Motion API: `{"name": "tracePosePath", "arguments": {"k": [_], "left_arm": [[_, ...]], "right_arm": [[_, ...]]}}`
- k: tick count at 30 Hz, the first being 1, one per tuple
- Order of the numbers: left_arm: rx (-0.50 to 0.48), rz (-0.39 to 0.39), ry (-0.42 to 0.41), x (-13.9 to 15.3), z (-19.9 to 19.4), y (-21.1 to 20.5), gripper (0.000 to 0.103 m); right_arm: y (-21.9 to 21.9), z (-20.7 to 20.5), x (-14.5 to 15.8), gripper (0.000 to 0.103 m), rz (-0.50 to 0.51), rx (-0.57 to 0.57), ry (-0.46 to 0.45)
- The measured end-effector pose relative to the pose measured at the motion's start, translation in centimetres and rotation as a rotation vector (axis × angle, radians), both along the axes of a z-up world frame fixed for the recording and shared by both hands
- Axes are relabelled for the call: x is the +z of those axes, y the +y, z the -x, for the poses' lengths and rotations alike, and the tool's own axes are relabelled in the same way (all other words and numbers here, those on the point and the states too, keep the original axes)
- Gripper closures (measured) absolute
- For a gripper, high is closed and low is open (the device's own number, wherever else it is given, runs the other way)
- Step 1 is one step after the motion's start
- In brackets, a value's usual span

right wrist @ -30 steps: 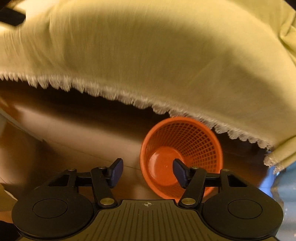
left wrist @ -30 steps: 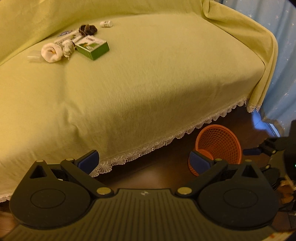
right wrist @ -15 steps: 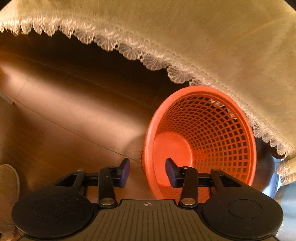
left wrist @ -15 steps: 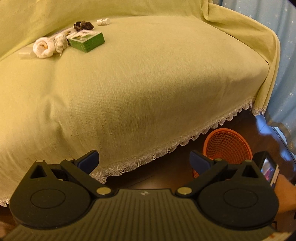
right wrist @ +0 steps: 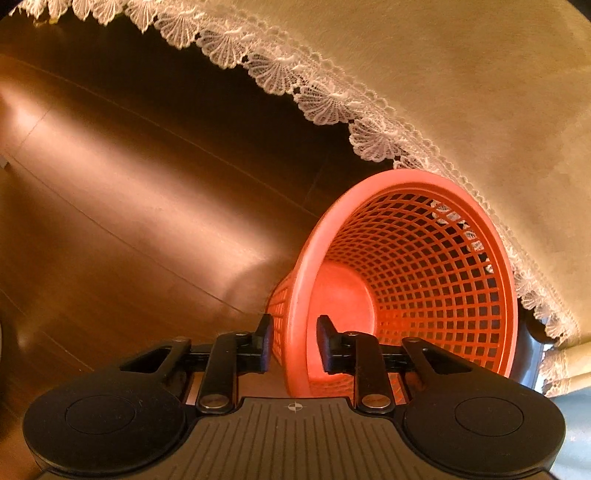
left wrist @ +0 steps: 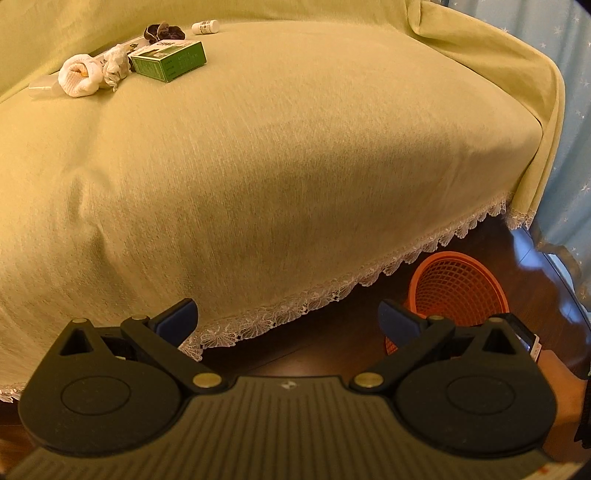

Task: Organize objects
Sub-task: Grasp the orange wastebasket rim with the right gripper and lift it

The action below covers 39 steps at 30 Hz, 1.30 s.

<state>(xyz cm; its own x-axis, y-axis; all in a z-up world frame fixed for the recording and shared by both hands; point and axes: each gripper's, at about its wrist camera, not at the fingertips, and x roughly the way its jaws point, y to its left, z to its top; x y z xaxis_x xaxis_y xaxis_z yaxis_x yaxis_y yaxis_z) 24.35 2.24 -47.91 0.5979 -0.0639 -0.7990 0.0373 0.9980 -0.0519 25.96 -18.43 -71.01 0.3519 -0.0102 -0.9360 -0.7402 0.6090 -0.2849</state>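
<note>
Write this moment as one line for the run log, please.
right gripper: fingers straddle orange basket rim, closing | left gripper: open, holds nothing | green box, white sock: on sofa cover

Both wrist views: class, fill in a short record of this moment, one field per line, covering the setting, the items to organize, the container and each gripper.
Setting: sofa cover, yellow-green with lace hem, over a dark wooden floor
Items on cover: green box, rolled white sock, small white bottle, dark scrunchie
Container: orange mesh basket on the floor by the hem, nothing visible inside
Left gripper: open, holding nothing
Right gripper: fingers straddle the basket rim, a gap showing either side
</note>
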Motion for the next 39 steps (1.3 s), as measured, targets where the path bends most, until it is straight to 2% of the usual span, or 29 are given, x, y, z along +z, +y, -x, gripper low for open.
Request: {"name": "tracePosePath", "arguments": {"k": [5, 8, 18, 25, 31, 35, 39], "left_arm": [[0.006, 0.001, 0.007, -0.3, -0.2, 0.4, 0.001], [0.009, 0.0, 0.009, -0.4, -0.3, 0.5, 0.001], [0.025, 0.004, 0.017, -0.3, -0.5, 0.9, 0.001], [0.039, 0.009, 0.022, 0.6, -0.6, 0.9, 0.001], [0.049, 0.023, 0.027, 3.2, -0.8, 0.7, 0.001], [0.065, 0.042, 0.028, 6.6, -0.9, 0.7, 0.001], [0.082, 0.064, 0.024, 11.3, -1.0, 1.3, 0.001]], "right_arm": [[0.1, -0.5, -0.7, 0.088, 0.014, 0.016, 0.006], [0.1, -0.8, -1.0, 0.095, 0.022, 0.02, 0.017], [0.4, -0.5, -0.7, 0.099, 0.025, 0.038, 0.01], [0.4, 0.2, 1.2, 0.099, 0.029, 0.04, 0.0], [0.0, 1.4, 6.4, 0.1, 0.043, 0.063, 0.02], [-0.5, 2.3, 12.3, 0.1, 0.055, 0.082, 0.031], [-0.4, 3.0, 19.9, 0.1, 0.069, 0.112, 0.029]]}}
